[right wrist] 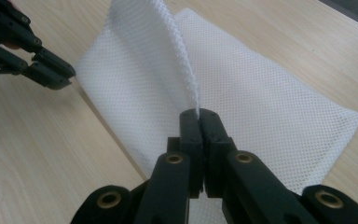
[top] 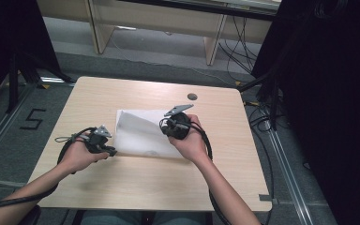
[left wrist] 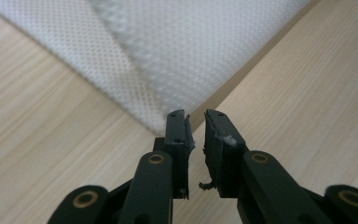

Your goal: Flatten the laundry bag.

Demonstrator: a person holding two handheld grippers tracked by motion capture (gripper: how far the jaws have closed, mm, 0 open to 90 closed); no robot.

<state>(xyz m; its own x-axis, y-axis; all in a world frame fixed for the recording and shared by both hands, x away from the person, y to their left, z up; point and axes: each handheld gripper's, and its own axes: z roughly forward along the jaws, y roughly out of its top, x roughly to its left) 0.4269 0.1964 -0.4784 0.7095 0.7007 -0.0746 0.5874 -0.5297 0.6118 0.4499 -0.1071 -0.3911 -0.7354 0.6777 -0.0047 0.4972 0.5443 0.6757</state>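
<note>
A white mesh cloth (top: 140,133) lies on the wooden table (top: 122,187), near its middle. My right gripper (top: 165,124) is shut on one edge of the cloth and holds that edge up, so a fold of mesh (right wrist: 168,51) rises from its closed jaws (right wrist: 199,114) while the rest of the cloth (right wrist: 270,112) lies flat. My left gripper (top: 111,151) sits at the cloth's near left corner. Its jaws (left wrist: 196,116) stand a little apart with nothing between them, and the cloth's corner (left wrist: 191,51) lies just beyond the tips. The left gripper (right wrist: 56,77) also appears at the upper left of the right gripper view.
A small dark round disc (top: 192,96) sits in the table top near the far edge. Black cables trail from both grippers off the table's near side. Dark curtains and stands flank the table, and a "5" (top: 32,119) is marked on the floor at left.
</note>
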